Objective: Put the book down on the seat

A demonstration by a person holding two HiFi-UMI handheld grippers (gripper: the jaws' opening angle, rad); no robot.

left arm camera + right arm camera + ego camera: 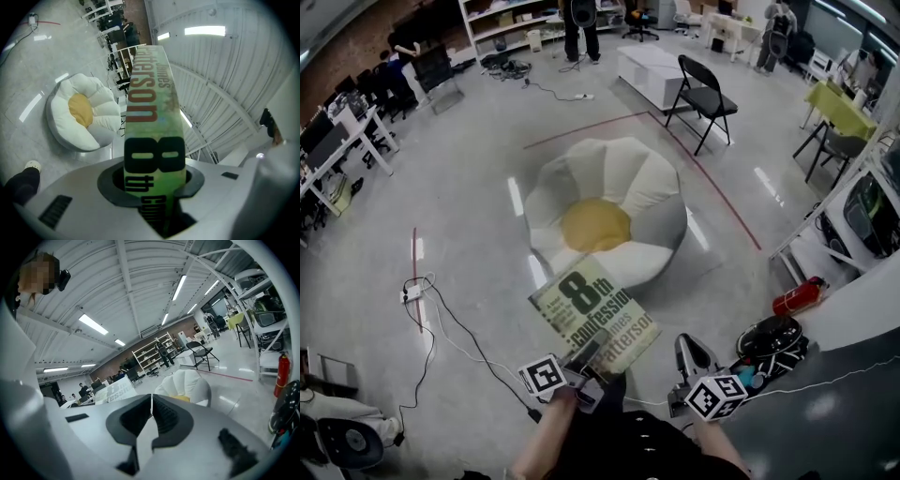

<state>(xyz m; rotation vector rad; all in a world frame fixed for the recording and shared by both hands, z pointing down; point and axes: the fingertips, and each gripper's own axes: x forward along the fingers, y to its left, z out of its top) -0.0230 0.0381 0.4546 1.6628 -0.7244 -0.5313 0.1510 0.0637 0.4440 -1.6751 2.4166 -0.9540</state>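
The book [595, 319], a greenish paperback with a big black "8th" on its cover, is held up by its lower edge in my left gripper [581, 361], which is shut on it. The book hangs over the floor just in front of the seat [605, 220], a white flower-shaped bean bag with a yellow centre. In the left gripper view the book [150, 108] stands up from between the jaws of that gripper [154, 187], with the seat [84, 115] off to the left. My right gripper [689, 352] is beside the book, shut and empty [151, 413]; beyond it are the seat [185, 383] and the book [115, 391].
A black folding chair [705, 94] and a white bench [647, 70] stand behind the seat. A red fire extinguisher [797, 296] and dark gear [773, 337] lie at the right. A power strip [412, 292] with cables crosses the floor at the left. People stand at the far shelves.
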